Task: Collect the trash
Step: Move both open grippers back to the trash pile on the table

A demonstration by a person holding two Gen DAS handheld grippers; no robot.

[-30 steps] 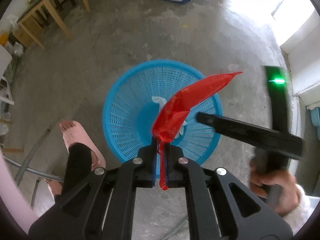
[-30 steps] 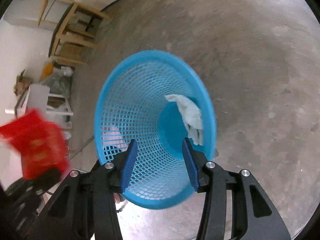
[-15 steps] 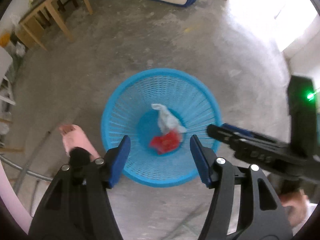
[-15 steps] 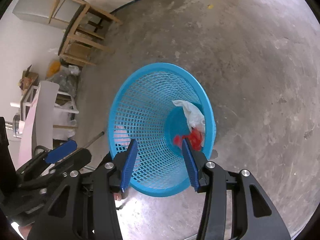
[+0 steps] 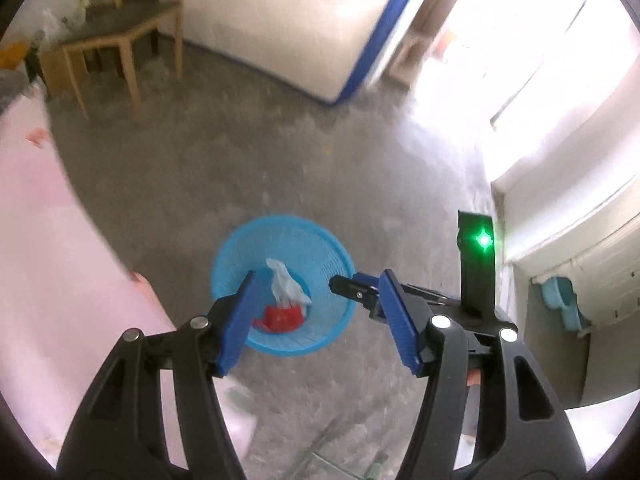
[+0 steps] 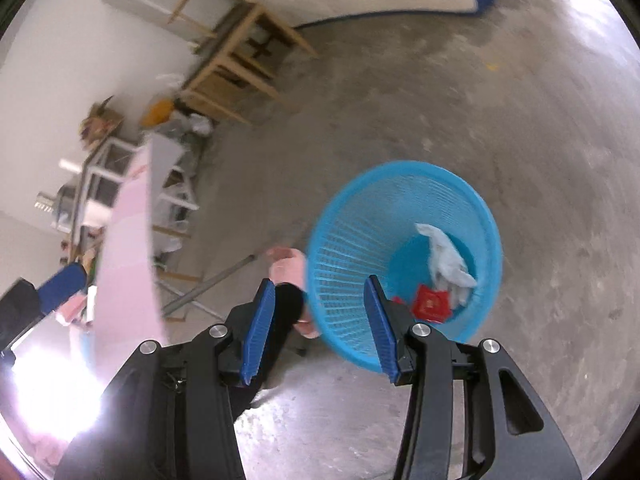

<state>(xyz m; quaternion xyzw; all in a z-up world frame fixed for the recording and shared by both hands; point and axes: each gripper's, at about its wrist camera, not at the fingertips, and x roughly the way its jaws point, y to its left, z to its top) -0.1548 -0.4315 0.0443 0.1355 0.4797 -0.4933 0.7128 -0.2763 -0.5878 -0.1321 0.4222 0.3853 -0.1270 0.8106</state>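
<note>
A blue mesh basket (image 5: 240, 248) stands on the concrete floor; it also shows in the right wrist view (image 6: 352, 216). Inside lie a red wrapper (image 5: 282, 318) (image 6: 432, 302) and a crumpled white tissue (image 5: 286, 284) (image 6: 446, 256). My left gripper (image 5: 320, 320) is open and empty, high above the basket. My right gripper (image 6: 320, 324) is open and empty, above the basket's left rim. The right gripper's tip (image 5: 356, 288) shows in the left wrist view over the basket's right rim.
A pink board (image 5: 60, 260) (image 6: 128, 256) stands on the left. A wooden table (image 5: 116, 36) (image 6: 236, 60) stands against the far wall. The person's pink slipper (image 6: 288, 264) is beside the basket. A metal rod (image 6: 216, 276) lies on the floor.
The left gripper opened and let the red wrapper drop into the basket. Both grippers then rose away from the basket, which now looks smaller; the right view shifted left.
</note>
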